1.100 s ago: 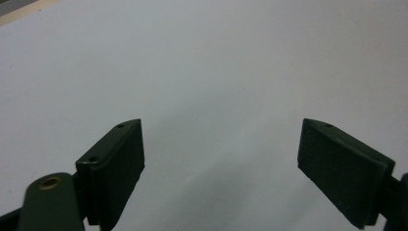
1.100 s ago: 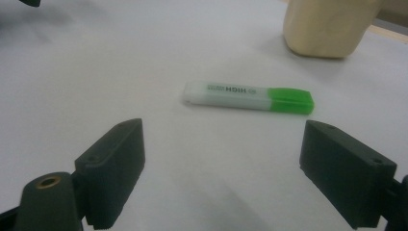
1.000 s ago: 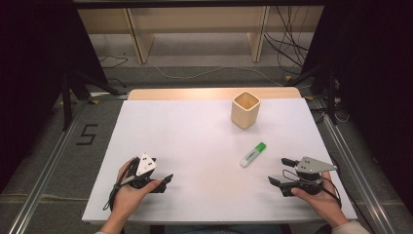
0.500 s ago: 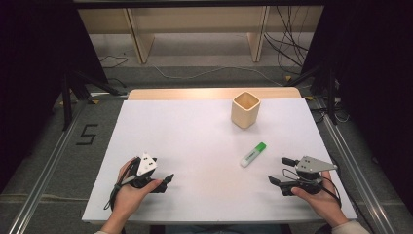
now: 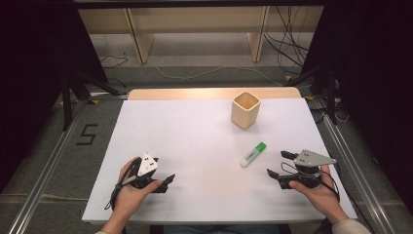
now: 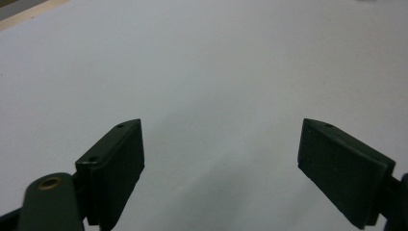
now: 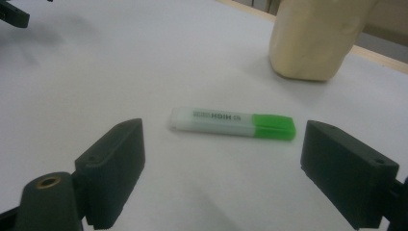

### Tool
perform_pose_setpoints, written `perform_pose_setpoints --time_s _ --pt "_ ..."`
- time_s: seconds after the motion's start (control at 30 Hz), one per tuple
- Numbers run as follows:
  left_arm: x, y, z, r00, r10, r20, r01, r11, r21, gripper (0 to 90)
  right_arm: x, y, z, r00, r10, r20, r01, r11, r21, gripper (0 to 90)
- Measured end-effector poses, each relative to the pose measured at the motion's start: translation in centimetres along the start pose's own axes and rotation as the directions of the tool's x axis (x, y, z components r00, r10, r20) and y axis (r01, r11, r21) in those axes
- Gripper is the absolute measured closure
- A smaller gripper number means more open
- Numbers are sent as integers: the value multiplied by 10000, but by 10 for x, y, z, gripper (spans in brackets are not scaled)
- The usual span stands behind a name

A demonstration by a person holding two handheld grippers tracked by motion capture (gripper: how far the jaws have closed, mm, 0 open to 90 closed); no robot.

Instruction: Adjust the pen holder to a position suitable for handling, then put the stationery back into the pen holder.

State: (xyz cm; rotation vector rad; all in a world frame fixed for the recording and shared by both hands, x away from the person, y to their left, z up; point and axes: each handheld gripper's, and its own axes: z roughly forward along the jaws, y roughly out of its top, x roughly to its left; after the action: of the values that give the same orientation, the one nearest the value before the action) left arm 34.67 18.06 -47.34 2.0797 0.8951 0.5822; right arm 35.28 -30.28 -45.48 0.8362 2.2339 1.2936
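Both grippers' jaws apart, left gripper [image 5: 168, 181], right gripper [image 5: 280, 164], white table [image 5: 195, 141], dark room

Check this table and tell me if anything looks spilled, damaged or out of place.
Nothing stands out. The highlighter lies flat on the white table, cap on, apart from the upright wooden cup. Both the left tongs and the right tongs are open and hold nothing. No spill or damage shows.
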Motion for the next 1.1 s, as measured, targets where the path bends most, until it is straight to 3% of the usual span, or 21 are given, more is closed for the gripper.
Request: perform_pose_setpoints --time_s 0.23,0.4,0.47,0.5,0.53,0.57,0.6,0.63,0.77,0.8,0.83,0.9,1.1 --pt "1 0 -1 10000 -59 -6 59 10000 -70 165 -2 4 0 9998 151 148 -152 9998 107 168" --pt "0 0 -1 10000 4 27 -4 10000 -46 165 -2 6 3 9996 172 237 -178 9995 270 239" --pt "0 0 -2 10000 22 6 -22 10000 -42 165 -2 7 3 9995 106 311 -117 9993 356 322" --pt "0 1 -2 10000 36 -11 -36 10000 -37 165 -2 7 3 9995 106 311 -117 9993 356 322" --pt "-1 1 -1 10000 31 -19 -31 10000 -26 165 -2 7 3 9996 -59 289 45 9989 468 410" --pt "-1 1 -1 10000 28 -36 -28 10000 -18 165 -2 7 3 9996 -59 289 45 9989 468 410" --pt "-1 1 -1 10000 -6 -65 5 10000 -56 165 -3 8 4 9998 -10 219 -5 9977 679 530" --pt "-1 1 -1 10000 39 -73 -39 10000 -30 165 -4 9 4 10000 52 60 -57 9972 740 582" --pt "-2 1 -2 9999 63 -121 -64 10000 -34 166 -5 11 6 9994 204 -262 -177 9948 1002 687" --pt "-3 1 -2 9999 40 -134 -41 10000 -50 166 -5 13 7 9996 -106 -276 137 9934 1136 749" --pt "-2 1 -2 9999 69 -144 -70 10000 -48 166 -5 13 7 9996 -106 -276 137 9934 1136 749" --pt "-2 1 -2 9998 83 -161 -84 10000 -44 166 -6 17 9 9994 -289 -199 310 9927 1165 871" --pt "-1 2 1 9999 12 -119 -13 10000 -82 166 -6 22 21 9995 -152 -293 191 9902 1380 900"
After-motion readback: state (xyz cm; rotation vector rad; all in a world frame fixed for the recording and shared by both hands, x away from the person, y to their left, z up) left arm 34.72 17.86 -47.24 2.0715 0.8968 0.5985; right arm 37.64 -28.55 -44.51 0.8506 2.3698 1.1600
